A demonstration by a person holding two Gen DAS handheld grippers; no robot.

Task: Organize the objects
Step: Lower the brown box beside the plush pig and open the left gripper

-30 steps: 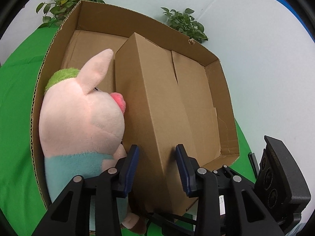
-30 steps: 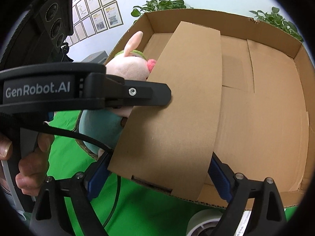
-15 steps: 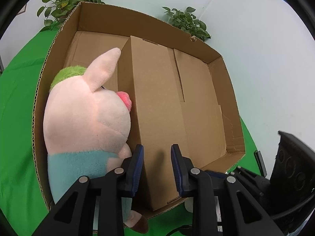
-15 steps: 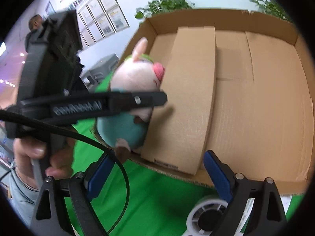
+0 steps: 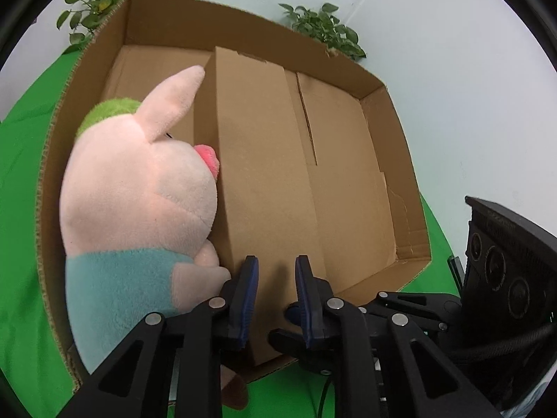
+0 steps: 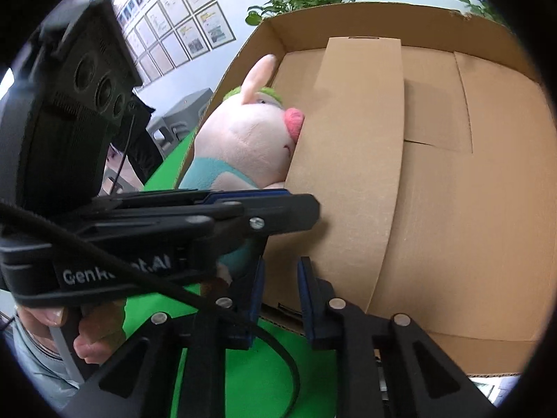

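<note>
Both tongs have narrowed since the earlier frames: the right tongs (image 6: 280, 291), which stood spread wide around the near end of the small carton (image 6: 351, 174), now sit clenched with only a slim gap and nothing between the pads, while the left tongs (image 5: 275, 291) are closing, with no object caught between them in the left wrist view. That small carton lies inside the large open box (image 5: 400, 111), its long axis running away from both cameras toward the far wall, its near end resting at the box's front rim just ahead of the tongs. A plush pig (image 5: 139, 202) with a green tuft and teal shirt lies in the left part of the box, snout touching the carton's left side. Both tongs hover at the carton's near end; the left one is closer to the pig, so I judge any nudge of the toy falls to that hand, whose fingers (image 6: 87, 345) show on the grip. Under the box is a green-covered surface (image 5: 21, 188). Readable writing is limited to the left device's side: "Genk…ot.AI", partly hidden by a cable.
</note>
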